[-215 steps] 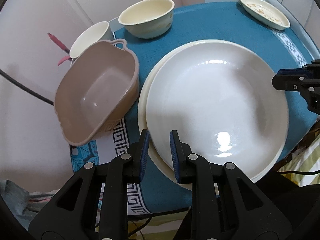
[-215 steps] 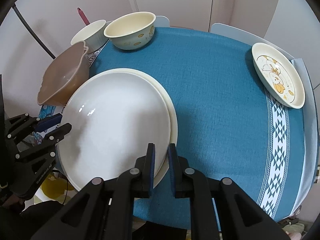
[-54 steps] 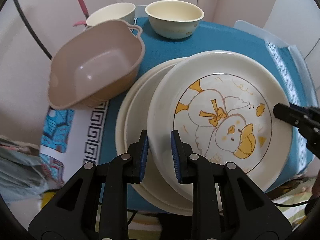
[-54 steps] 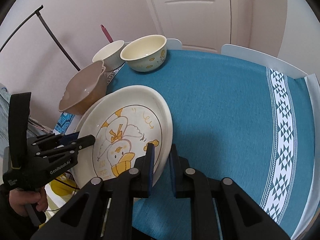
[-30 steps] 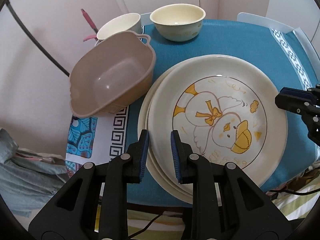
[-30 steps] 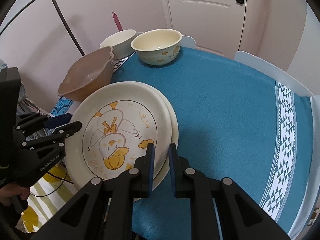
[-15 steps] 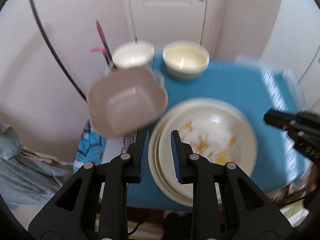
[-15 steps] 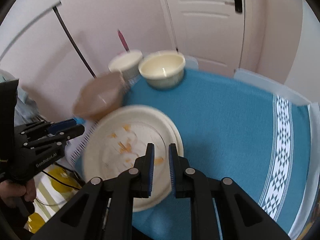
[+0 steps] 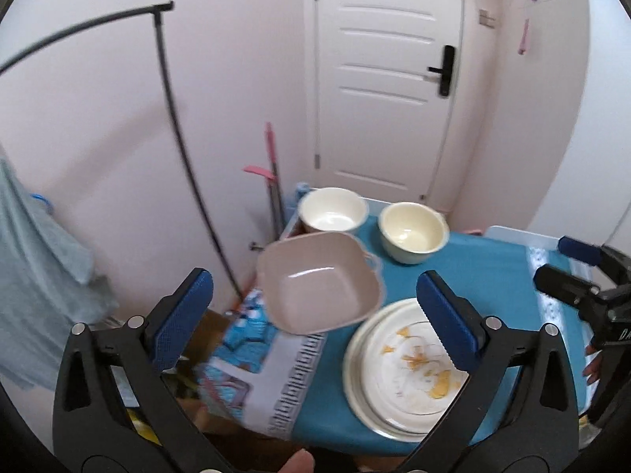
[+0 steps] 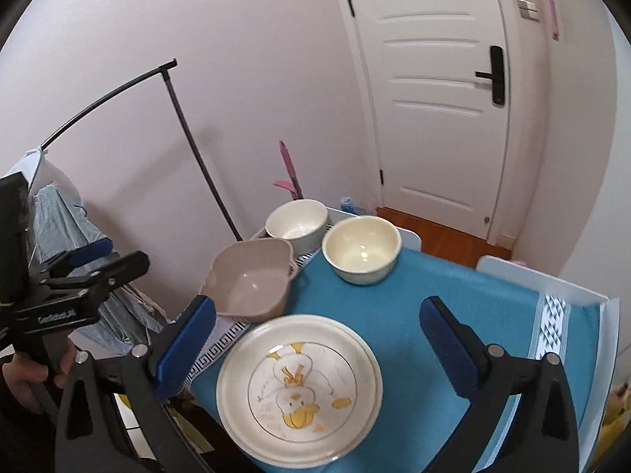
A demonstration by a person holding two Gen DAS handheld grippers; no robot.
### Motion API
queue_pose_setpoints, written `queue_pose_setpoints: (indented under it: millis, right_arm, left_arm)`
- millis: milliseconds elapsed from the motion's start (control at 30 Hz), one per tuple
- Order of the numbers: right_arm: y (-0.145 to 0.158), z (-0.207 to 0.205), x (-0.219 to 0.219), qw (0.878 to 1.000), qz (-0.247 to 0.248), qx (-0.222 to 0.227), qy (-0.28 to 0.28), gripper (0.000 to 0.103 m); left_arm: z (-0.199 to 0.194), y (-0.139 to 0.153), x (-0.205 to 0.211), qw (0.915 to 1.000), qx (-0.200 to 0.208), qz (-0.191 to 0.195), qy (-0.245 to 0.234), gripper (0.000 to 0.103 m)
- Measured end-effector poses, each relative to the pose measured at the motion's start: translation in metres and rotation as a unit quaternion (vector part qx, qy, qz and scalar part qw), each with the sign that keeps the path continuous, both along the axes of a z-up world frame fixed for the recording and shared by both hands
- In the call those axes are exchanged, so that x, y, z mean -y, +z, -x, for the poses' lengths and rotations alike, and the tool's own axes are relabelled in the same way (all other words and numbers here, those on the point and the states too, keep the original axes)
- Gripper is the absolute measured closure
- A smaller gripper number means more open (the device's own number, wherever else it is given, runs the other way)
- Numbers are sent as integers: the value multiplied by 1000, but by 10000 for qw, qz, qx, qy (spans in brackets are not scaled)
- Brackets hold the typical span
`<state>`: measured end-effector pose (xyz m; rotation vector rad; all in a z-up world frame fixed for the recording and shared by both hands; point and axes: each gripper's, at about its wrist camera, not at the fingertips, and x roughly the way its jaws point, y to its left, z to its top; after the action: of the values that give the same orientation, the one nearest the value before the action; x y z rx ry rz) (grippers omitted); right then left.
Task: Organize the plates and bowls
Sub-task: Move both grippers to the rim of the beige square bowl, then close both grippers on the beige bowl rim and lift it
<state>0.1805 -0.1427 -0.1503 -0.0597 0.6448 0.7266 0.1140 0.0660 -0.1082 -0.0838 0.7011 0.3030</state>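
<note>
Both grippers up, jaws opening

The left gripper and right gripper hold nothing between their blue pads; a hand grips the left one's handle.
</note>
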Motion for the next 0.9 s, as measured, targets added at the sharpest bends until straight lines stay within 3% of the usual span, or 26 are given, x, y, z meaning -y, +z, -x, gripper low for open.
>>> queue_pose_setpoints:
  millis: [167,267,433,567,700,800,833,900]
  right_arm:
    - [2,-11,-27,9996,32,-17,278,0]
    - [-2,-22,-47,9991,51,-154,387,0]
    - [-19,-48,-87,9951,697,-558,430,0]
    - [-36,-65,-110,9930,773,-805,399,0]
    - [-69,-91,-136,9852,1026,-1329,356,0]
    - [-91,-104,-152,9791,1202,-1589,405,0]
    - [-99,-107,-157,9774,1294,-1621,407,0]
    - [-112,-112,-166,9740,1338,-1759,486,15]
  left_arm:
    - [-2,-6,-26,9997,-107,232,48,0]
    - [-9,-22,-46,9982,-400,424,167,0]
    - [-23,-54,-78,9932,-781,819,276,0]
    - [-39,-88,-101,9836,-1073,1428,255,0]
    - [-56,-123,-119,9687,-1281,2107,298,2]
    - [-68,-149,-127,9588,-1424,2442,295,14]
    - [-72,-155,-128,9581,-1358,2495,372,24]
    - [-81,-169,-129,9542,-1515,2562,292,34]
